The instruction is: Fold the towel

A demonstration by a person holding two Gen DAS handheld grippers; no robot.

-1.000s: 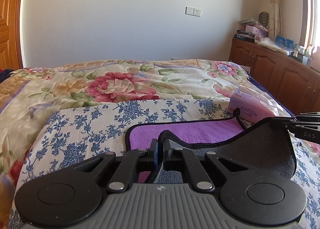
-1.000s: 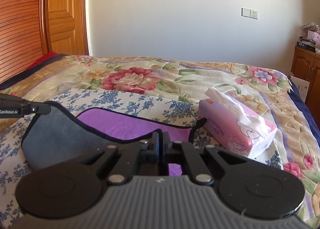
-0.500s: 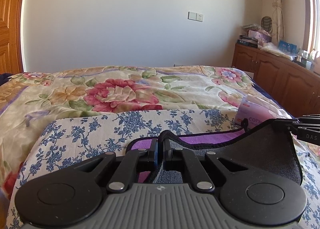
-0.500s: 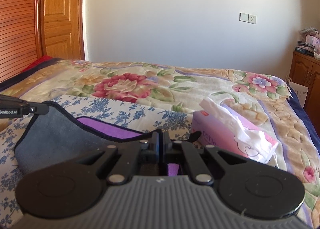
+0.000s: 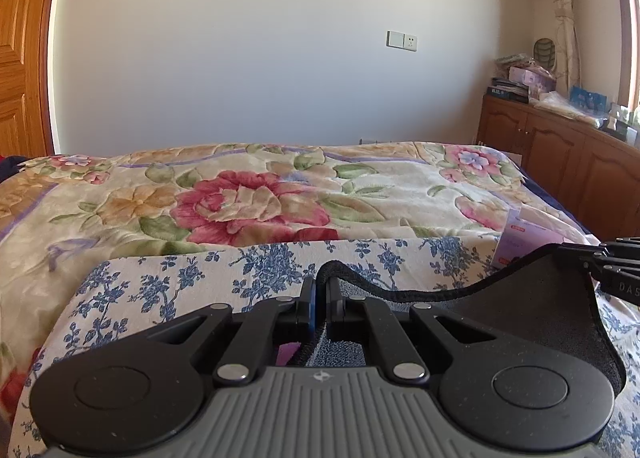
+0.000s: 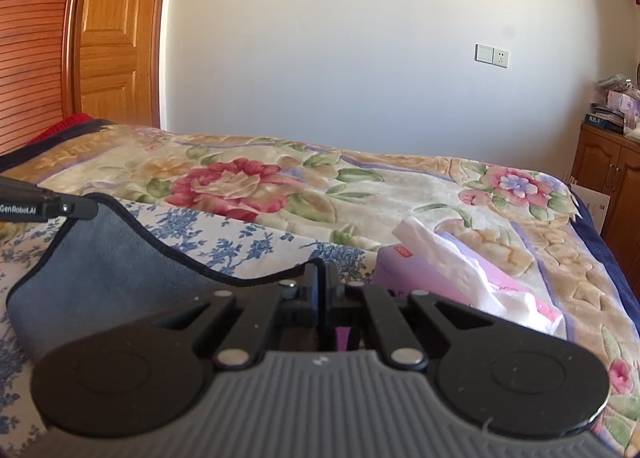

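The towel (image 5: 532,314) is grey on one side and purple on the other, with a black hem. It hangs stretched between my two grippers above the blue-flowered cloth (image 5: 160,282). My left gripper (image 5: 320,290) is shut on one corner of its hem. My right gripper (image 6: 322,278) is shut on the other corner. In the right wrist view the grey side (image 6: 108,258) faces me and the left gripper (image 6: 80,209) shows at the far left. In the left wrist view the right gripper (image 5: 600,258) shows at the far right. Only slivers of purple (image 5: 288,352) show.
A pink tissue box (image 6: 460,282) with a tissue sticking out lies on the bed just right of the towel. The flowered bedspread (image 5: 256,202) stretches to the far wall. A wooden cabinet (image 5: 560,154) stands at the right, a wooden door (image 6: 112,38) at the left.
Both grippers have carried the held towel edge forward, away from me. The grey side now covers nearly all the purple that showed before.
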